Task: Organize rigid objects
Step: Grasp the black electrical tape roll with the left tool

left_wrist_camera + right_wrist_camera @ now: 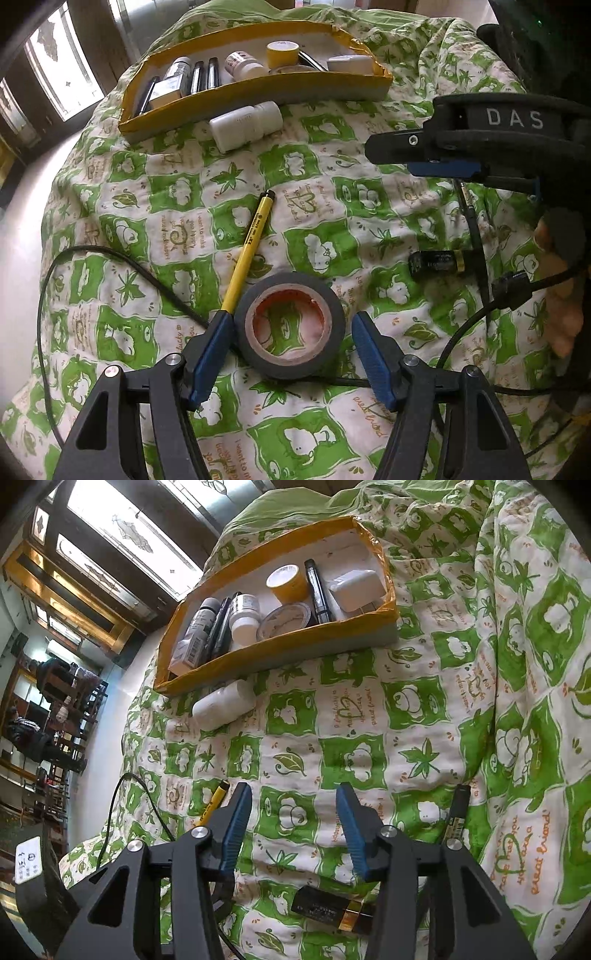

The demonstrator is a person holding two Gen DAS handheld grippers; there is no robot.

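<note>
The left gripper (291, 334) hung over a bed covered by a green and white patterned quilt (332, 206). Its jaws stood spread around a roll of dark grey tape (290, 328) that lay flat on the quilt. The left blue pad sat just beside the roll's rim, while the right pad stood a little apart from it, so the roll was between the jaws but not pinched. A yellow pen (249, 247) lay slanted on the quilt, its lower end hidden behind the left pad, touching or nearly touching the roll.

The right gripper (293, 825) pointed down at the quilt with its jaws spread and nothing but cloth between the pads. A small black tube with a gold band (332, 910) lay on the quilt beneath it, near the base of the right finger. A thin dark pen (456, 816) lay just outside the right finger.

Farther up the bed sat a yellow-edged box (258, 90) holding bottles, pens, a yellow roll and a white block. A white bottle (245, 125) lay on its side on the quilt, just in front of the box's near wall. A black cable (110, 254) curved across the quilt at the left.
</note>
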